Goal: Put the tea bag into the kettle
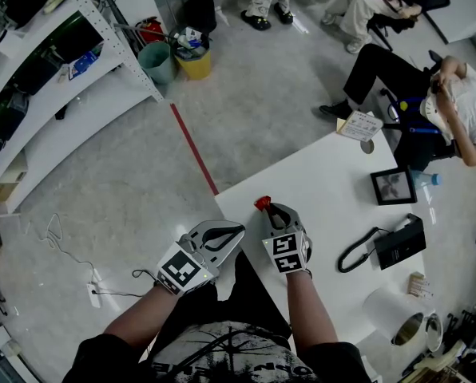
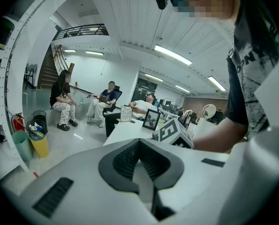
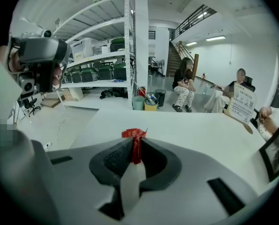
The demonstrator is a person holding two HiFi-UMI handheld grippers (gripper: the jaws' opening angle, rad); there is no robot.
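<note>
Right gripper (image 3: 135, 148), frame centre, pinches a small crumpled red tea bag (image 3: 133, 134) that protrudes above its jaw tips, while left gripper (image 2: 139, 142) sits closed, empty.

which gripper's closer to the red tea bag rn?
Right. The right gripper is shut on the tea bag above the table. The left gripper sits to its left near the table's edge, shut and empty, not touching the bag.

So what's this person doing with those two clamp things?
A person holds a gripper in each hand at the corner of a white table. The right gripper is pinched shut on a red tea bag. The left gripper, beside it, is shut and empty. The tea bag has not been put anywhere yet.
</note>
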